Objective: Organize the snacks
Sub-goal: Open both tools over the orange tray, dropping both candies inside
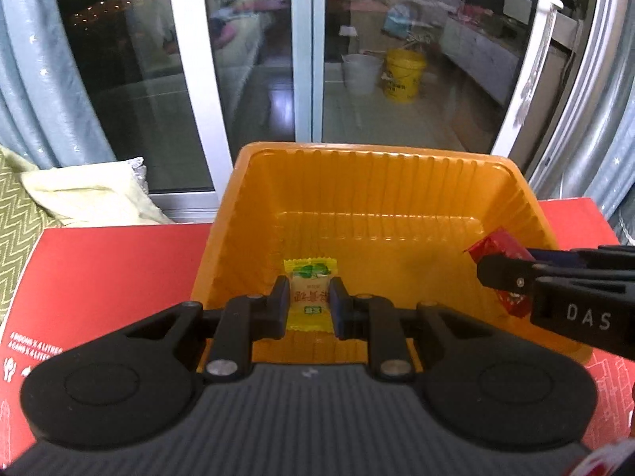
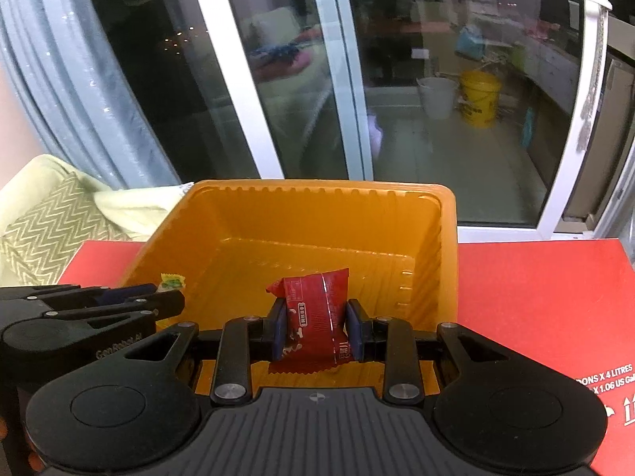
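Note:
An orange plastic tray (image 1: 357, 166) (image 2: 317, 194) stands on a red cardboard box (image 1: 111, 261) (image 2: 535, 277). My left gripper (image 1: 310, 303) is shut on a small yellow snack packet (image 1: 311, 289) and holds it over the tray's near side. My right gripper (image 2: 317, 331) is shut on a red snack packet (image 2: 317, 309), also above the tray's inside. In the left wrist view the right gripper (image 1: 504, 277) comes in from the right with the red packet (image 1: 502, 246). In the right wrist view the left gripper (image 2: 170, 297) shows at the left with the yellow packet (image 2: 172, 281).
Glass sliding doors (image 1: 301, 59) (image 2: 337, 79) stand close behind the box, with grey curtains (image 1: 43, 79) at the sides. A pale cloth and a zigzag cushion (image 2: 43, 230) lie to the left. A yellow bucket (image 1: 403, 75) and a white one sit beyond the glass.

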Demonstrator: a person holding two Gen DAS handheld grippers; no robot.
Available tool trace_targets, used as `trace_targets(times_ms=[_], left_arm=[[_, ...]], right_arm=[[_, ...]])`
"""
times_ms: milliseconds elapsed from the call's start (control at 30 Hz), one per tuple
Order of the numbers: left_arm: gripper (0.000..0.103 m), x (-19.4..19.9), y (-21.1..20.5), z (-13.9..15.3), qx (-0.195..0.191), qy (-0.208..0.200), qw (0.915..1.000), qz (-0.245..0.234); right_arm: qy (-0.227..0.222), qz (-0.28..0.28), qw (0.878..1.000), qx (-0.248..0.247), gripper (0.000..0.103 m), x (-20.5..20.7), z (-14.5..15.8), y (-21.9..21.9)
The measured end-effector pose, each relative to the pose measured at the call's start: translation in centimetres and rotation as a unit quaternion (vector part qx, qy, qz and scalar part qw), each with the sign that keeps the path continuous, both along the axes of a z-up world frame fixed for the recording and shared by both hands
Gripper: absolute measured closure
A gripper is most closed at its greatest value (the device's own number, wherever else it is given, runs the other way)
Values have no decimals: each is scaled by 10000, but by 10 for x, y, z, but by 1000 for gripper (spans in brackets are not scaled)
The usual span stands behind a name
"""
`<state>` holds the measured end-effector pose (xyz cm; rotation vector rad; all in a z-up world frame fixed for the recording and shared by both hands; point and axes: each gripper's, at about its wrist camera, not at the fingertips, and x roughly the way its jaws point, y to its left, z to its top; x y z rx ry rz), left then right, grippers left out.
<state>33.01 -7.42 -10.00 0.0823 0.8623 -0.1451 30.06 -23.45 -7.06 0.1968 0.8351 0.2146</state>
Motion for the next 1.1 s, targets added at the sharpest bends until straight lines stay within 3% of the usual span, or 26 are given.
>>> trace_targets(times_ms=[200,267,633,700,800,1100], left_arm=[[82,10,-2,-12,-46,107,9998,-162],[77,12,-2,-13,-75,111,9998,-175],[71,13,11,-4,-217,62,9996,-153],[67,10,16,-2,-246,36,9996,-109],[62,5,24,1,-296,-2,9996,-11],[59,-31,38,18,-406,2,9989,237]], right_arm=[[40,-160,9999,-13,72,7,-3,-2],[30,-174,9998,13,72,8,-3,-2],[-50,-231,9997,-22,71,6,0,2],[8,-189,9998,101,64,7,0,0],[-108,-269,9994,177,44,3,2,-3],[-287,-230,9988,328,42,-28,18,-18]])
